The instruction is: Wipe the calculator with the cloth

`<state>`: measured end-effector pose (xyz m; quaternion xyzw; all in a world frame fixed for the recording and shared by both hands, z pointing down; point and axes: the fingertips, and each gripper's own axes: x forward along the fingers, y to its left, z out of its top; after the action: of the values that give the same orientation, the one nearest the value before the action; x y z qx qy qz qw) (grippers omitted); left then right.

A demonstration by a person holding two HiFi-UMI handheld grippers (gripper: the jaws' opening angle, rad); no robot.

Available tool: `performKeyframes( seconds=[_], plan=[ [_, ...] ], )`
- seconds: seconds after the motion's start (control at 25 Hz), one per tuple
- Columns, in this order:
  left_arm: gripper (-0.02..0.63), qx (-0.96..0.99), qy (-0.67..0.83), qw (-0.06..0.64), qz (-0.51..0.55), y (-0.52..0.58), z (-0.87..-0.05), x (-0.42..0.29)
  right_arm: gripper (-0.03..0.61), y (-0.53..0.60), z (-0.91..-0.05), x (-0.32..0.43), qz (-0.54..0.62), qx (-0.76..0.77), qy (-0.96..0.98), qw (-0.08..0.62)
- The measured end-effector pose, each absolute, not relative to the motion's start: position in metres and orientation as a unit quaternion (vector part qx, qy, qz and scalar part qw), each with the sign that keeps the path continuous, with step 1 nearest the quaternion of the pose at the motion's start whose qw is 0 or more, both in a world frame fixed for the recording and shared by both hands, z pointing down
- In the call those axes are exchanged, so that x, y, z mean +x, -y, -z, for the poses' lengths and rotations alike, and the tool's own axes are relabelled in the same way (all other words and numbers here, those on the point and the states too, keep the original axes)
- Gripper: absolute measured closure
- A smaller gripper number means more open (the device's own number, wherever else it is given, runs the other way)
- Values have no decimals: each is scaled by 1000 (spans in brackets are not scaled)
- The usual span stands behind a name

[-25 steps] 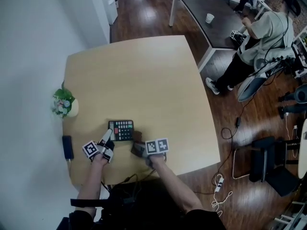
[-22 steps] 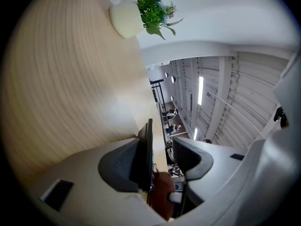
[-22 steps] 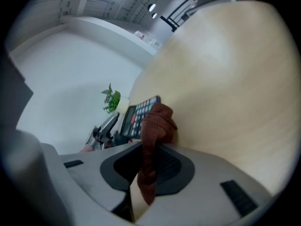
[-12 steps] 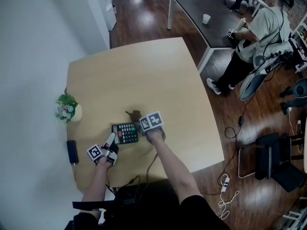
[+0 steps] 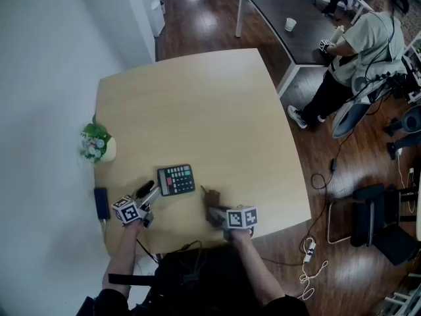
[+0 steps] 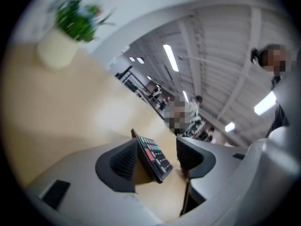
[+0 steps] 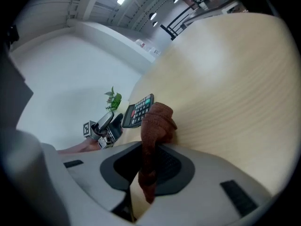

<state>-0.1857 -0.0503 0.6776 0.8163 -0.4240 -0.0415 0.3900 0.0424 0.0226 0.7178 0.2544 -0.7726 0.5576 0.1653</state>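
Observation:
The black calculator lies flat on the light wooden table, near its front left. My left gripper is just left of it, a little apart. Its jaws have just been opening and stand open. In the left gripper view the calculator shows in the gap of that gripper, with neither pad pressing on it. My right gripper is to the calculator's front right, shut on a brown cloth. The cloth bunches up out of the right gripper.
A small potted plant and a dark flat device sit at the table's left edge. A person stands at a dark table with a cup at the far right. A chair stands on the floor to the right.
My right gripper swung the cloth up beside the calculator, then pulled it back to the front edge. My left gripper rolled and drew slightly off the calculator's left end.

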Motion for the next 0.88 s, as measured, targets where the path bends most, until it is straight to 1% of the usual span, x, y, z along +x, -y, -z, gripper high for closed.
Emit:
performKeyframes(
  seconds=[0.08, 0.12, 0.2, 0.24, 0.28, 0.32, 0.36, 0.52, 0.6, 0.64, 0.72, 0.76, 0.84, 0.88],
  plan=[
    [344, 872, 407, 251, -99, 49, -670, -191, 512, -23, -710, 62, -547, 276, 775, 157],
    [321, 889, 380, 173, -188, 47, -673, -189, 512, -22, -706, 70, -541, 284, 776, 155],
    [253, 884, 292, 13, -366, 39, -692, -181, 513, -20, -698, 79, -532, 297, 779, 150],
    [247, 865, 241, -59, -435, 35, -705, -178, 514, -18, -693, 82, -529, 302, 780, 145],
    [224, 842, 196, -123, -487, 33, -717, -176, 514, -16, -688, 83, -526, 307, 780, 140],
    [224, 820, 161, -175, -520, 33, -726, -174, 512, -15, -683, 84, -524, 312, 781, 134],
    [222, 804, 142, -211, -538, 35, -730, -172, 512, -15, -679, 85, -521, 317, 782, 127],
    [233, 784, 105, -274, -547, 44, -735, -156, 513, -21, -665, 92, -518, 343, 776, 106],
    [297, 772, 74, -306, -553, 42, -745, -149, 513, -28, -662, 97, -521, 356, 770, 95],
    [355, 765, 65, -317, -557, 41, -748, -146, 514, -32, -661, 100, -521, 362, 767, 92],
    [414, 758, 63, -331, -558, 40, -748, -138, 513, -40, -659, 106, -521, 375, 762, 88],
    [429, 760, 67, -333, -555, 39, -745, -134, 514, -44, -658, 108, -521, 381, 759, 84],
    [472, 778, 87, -315, -536, 37, -732, -125, 514, -52, -656, 110, -521, 391, 755, 78],
    [498, 798, 107, -287, -519, 37, -722, -120, 514, -56, -654, 110, -520, 396, 754, 74]
  ],
)
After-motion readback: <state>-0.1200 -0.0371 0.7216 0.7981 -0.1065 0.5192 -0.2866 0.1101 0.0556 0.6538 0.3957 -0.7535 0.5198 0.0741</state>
